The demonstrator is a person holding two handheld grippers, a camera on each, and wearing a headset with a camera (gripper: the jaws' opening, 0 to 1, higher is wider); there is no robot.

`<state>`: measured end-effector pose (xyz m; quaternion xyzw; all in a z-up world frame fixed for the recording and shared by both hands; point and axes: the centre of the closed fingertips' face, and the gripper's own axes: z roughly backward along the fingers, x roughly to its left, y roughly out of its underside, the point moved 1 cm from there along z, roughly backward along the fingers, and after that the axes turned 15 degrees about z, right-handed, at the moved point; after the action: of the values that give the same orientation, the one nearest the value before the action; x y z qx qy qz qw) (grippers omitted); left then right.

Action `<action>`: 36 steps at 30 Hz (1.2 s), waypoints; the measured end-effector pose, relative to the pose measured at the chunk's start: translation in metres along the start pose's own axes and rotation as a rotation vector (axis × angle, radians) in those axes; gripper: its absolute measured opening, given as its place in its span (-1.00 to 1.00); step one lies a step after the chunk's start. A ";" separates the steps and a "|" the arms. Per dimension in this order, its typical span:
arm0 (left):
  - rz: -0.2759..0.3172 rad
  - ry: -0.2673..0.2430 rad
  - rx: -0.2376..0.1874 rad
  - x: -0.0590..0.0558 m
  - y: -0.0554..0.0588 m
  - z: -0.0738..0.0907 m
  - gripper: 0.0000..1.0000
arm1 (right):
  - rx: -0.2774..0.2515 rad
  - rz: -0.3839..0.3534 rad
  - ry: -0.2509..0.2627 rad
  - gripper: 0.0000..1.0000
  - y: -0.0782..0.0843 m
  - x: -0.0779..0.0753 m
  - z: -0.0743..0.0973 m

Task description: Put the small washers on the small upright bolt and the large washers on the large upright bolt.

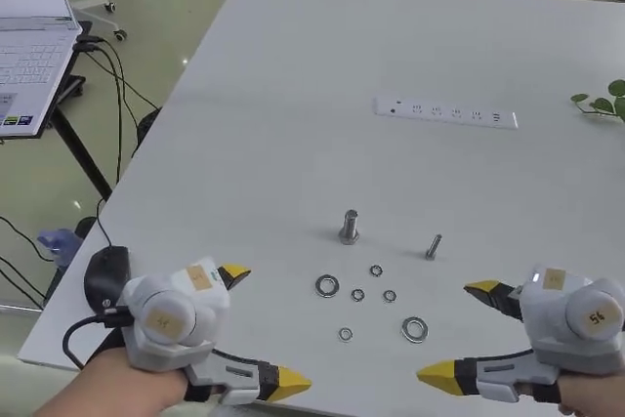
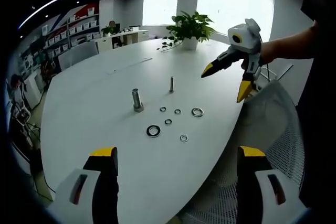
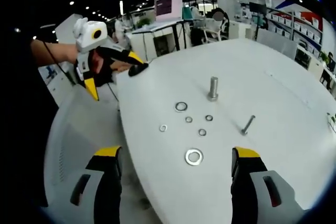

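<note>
The large bolt [image 1: 349,227] stands upright on the white table [image 1: 293,124]; the small bolt [image 1: 434,247] stands to its right. Two large washers [image 1: 327,286] [image 1: 415,329] and several small washers [image 1: 358,295] lie flat in front of the bolts. My left gripper [image 1: 266,329] is open at the near edge, left of the washers. My right gripper [image 1: 457,331] is open at the near right. Both hold nothing. The left gripper view shows the large bolt [image 2: 137,100] and small bolt [image 2: 171,84]; the right gripper view shows the large bolt [image 3: 212,88] and a large washer [image 3: 193,156].
A white power strip [image 1: 445,112] lies further back on the table. A black mouse [image 1: 105,275] sits by the near left corner with its cable. A laptop [image 1: 29,46] stands on a side table at left. Plant leaves [image 1: 605,100] reach in at right.
</note>
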<state>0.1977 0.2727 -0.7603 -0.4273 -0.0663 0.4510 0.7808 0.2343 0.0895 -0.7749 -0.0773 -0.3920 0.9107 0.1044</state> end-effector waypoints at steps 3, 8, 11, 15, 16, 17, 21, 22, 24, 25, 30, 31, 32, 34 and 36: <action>0.003 0.003 0.001 0.001 0.000 0.001 0.88 | -0.003 0.004 -0.006 0.74 -0.003 0.001 -0.003; 0.002 0.008 0.004 -0.001 0.003 0.002 0.86 | 0.006 0.023 -0.022 0.73 -0.008 0.002 -0.008; -0.001 0.011 0.011 -0.001 0.006 0.002 0.85 | 0.016 0.035 -0.032 0.71 -0.011 0.002 -0.012; -0.006 0.017 0.013 -0.002 0.007 0.002 0.85 | 0.024 0.051 -0.046 0.70 -0.016 0.002 -0.018; -0.008 0.017 0.015 -0.002 0.007 0.002 0.85 | 0.028 0.059 -0.050 0.70 -0.017 0.002 -0.020; -0.010 0.018 0.015 -0.002 0.007 0.002 0.85 | 0.031 0.064 -0.054 0.69 -0.018 0.003 -0.021; -0.015 0.022 0.012 -0.002 0.005 0.002 0.85 | 0.051 0.100 -0.073 0.66 -0.023 0.006 -0.029; -0.016 0.022 0.012 -0.002 0.005 0.002 0.85 | 0.055 0.104 -0.075 0.66 -0.024 0.007 -0.030; -0.020 0.025 0.011 -0.002 0.004 0.002 0.85 | 0.060 0.109 -0.087 0.65 -0.026 0.008 -0.035; -0.023 0.028 0.010 -0.002 0.004 0.002 0.85 | 0.067 0.117 -0.096 0.63 -0.026 0.009 -0.037; -0.042 0.038 0.016 -0.003 0.004 -0.001 0.85 | 0.103 0.170 -0.118 0.57 -0.026 0.010 -0.046; -0.043 0.041 0.016 -0.004 0.004 -0.002 0.85 | 0.109 0.174 -0.124 0.54 -0.026 0.011 -0.048; -0.045 0.047 0.019 -0.004 0.004 -0.003 0.84 | 0.116 0.181 -0.132 0.52 -0.026 0.011 -0.050; -0.052 0.047 0.019 -0.004 0.004 -0.004 0.84 | 0.124 0.190 -0.139 0.50 -0.026 0.012 -0.054; -0.054 0.052 0.022 -0.004 0.004 -0.004 0.84 | 0.137 0.194 -0.151 0.47 -0.026 0.013 -0.058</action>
<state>0.1944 0.2678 -0.7647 -0.4284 -0.0524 0.4192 0.7987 0.2380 0.1509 -0.7966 -0.0384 -0.3263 0.9444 -0.0088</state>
